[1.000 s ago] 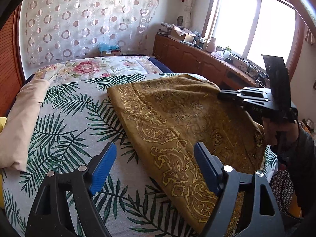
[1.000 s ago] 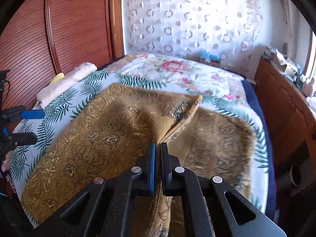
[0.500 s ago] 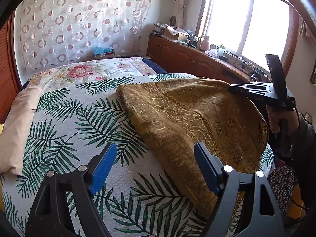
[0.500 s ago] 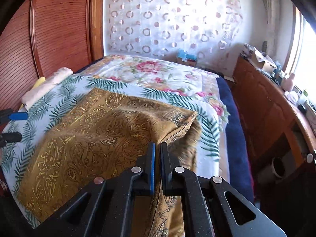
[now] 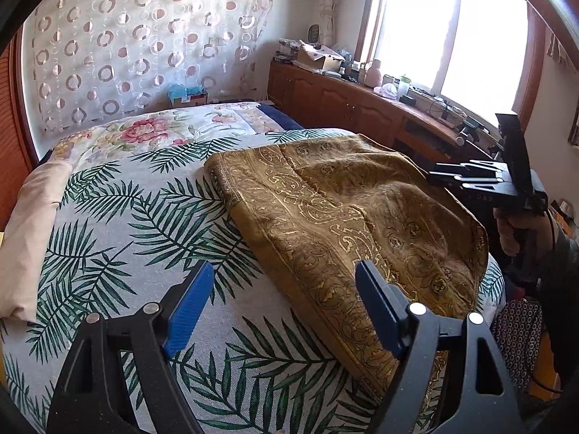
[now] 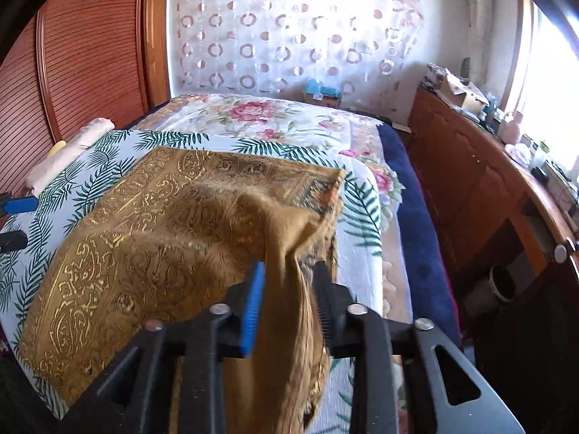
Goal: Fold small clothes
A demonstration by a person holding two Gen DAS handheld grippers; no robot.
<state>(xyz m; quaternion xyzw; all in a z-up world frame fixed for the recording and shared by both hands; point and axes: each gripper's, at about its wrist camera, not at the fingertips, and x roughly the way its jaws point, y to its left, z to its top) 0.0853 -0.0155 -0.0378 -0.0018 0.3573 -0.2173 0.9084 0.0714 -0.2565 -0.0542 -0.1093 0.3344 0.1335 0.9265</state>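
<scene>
The gold cloth (image 5: 362, 213) is spread over the palm-print cover (image 5: 119, 238) on the bed's right half, one layer already doubled over, so that a flat surface backs each fold. The left gripper (image 5: 278, 311) is held wide apart and empty above the cover, just beside the cloth's near edge, seemingly kept free for the next corner. A bunched fold rises between the right gripper's (image 6: 287, 300) jaws, which are parted; whether the cloth is pinched cannot be told.

One mustard paisley cloth (image 5: 347, 213), two grippers, one bed (image 5: 152, 224), one folded cream blanket (image 5: 29, 231).
</scene>
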